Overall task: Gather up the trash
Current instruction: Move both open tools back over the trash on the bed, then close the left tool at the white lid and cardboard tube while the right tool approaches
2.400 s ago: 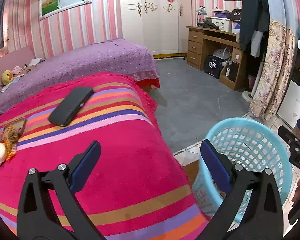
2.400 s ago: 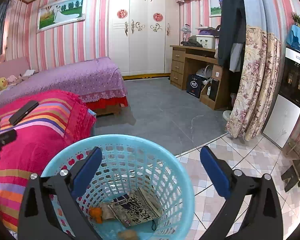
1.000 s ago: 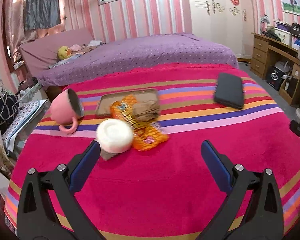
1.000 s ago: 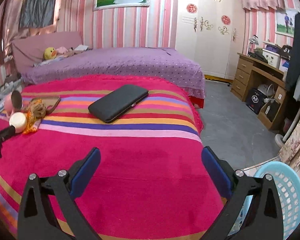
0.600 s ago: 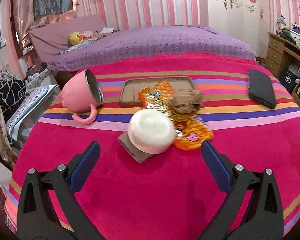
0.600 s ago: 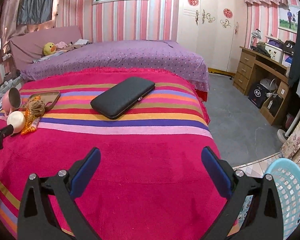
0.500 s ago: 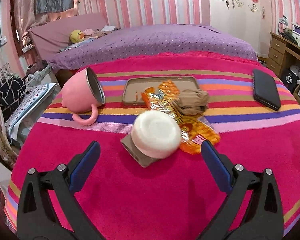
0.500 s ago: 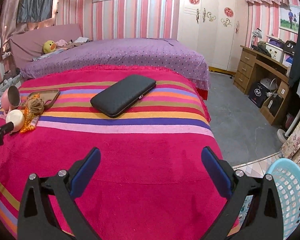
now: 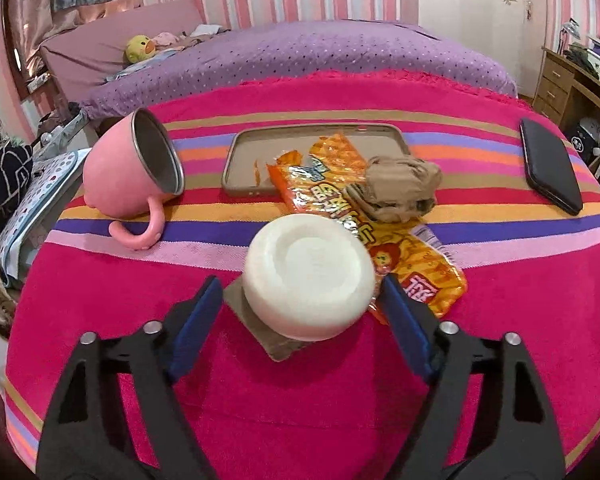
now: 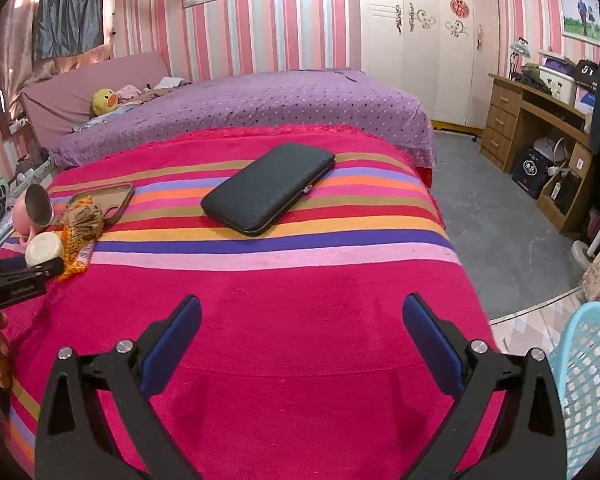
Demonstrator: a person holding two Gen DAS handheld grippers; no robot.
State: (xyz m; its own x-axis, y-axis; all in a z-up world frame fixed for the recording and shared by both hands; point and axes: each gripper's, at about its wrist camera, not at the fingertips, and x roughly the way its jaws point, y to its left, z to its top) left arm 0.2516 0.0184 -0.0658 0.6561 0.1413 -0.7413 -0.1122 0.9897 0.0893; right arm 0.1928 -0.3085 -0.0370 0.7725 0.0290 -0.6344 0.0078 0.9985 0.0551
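Note:
A white paper cup lies on its side on the striped bedspread, bottom toward me, over a brown card scrap. Behind it lie an orange snack wrapper and a crumpled brown wad. My left gripper is open, its blue pads on either side of the cup; contact is unclear. My right gripper is open and empty above the bedspread. The cup, the wrapper and the left gripper's tip show at the left of the right wrist view.
A pink mug lies on its side left of a brown phone case. A black wallet lies at the right, also in the right wrist view. A light blue basket stands on the floor right of the bed.
My left gripper swung from the basket to the bed, closed in on the white cup and narrowed its jaws around it. My right gripper moved from above the basket to over the bedspread.

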